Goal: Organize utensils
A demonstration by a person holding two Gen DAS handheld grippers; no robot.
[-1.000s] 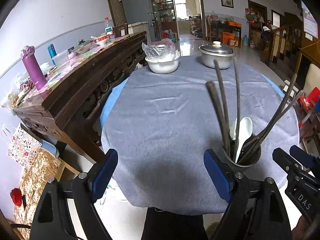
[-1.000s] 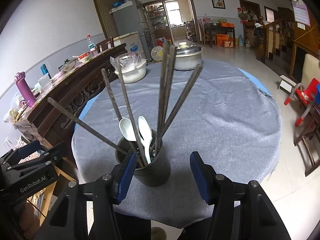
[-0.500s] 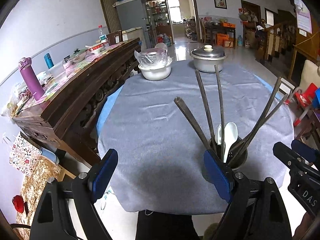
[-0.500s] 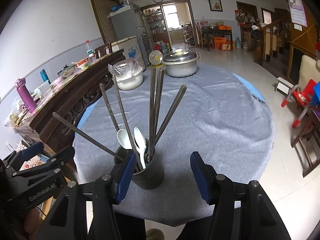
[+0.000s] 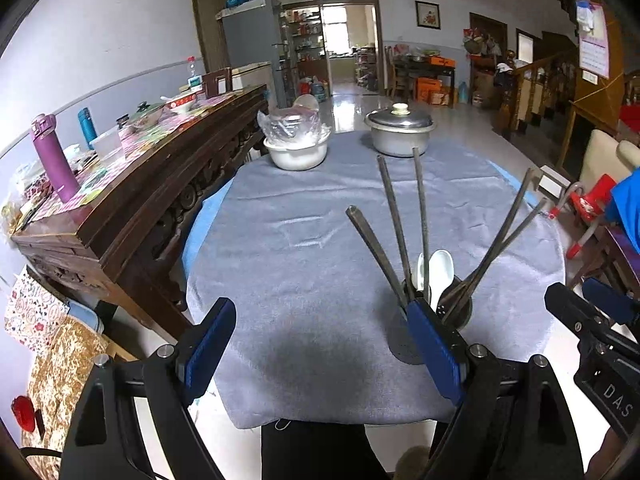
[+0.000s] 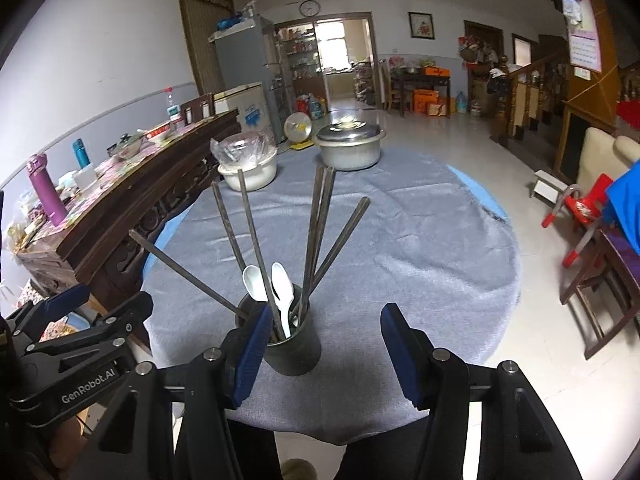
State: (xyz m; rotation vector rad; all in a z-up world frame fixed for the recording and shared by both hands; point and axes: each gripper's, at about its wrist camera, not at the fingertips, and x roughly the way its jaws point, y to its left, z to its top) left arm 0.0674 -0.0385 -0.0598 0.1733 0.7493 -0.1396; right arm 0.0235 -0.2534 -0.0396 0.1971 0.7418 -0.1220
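Note:
A dark round utensil holder (image 6: 294,346) stands near the front edge of the round table with the grey cloth (image 6: 420,240). It holds several dark chopsticks (image 6: 320,236) fanned out and two white spoons (image 6: 282,292). It shows in the left wrist view (image 5: 456,310) too, with the chopsticks (image 5: 394,220) and a spoon (image 5: 440,270). My right gripper (image 6: 326,354) is open and empty, just in front of the holder. My left gripper (image 5: 324,350) is open and empty, to the holder's left, above the cloth.
A white bowl covered with plastic (image 5: 296,148) and a lidded metal pot (image 5: 400,134) stand at the table's far side. A dark wooden sideboard (image 5: 152,184) with bottles runs along the left. Chairs and a red toy (image 6: 580,216) are to the right.
Both grippers have drawn back and up from the table. The holder looks smaller and farther. Both grippers stay open.

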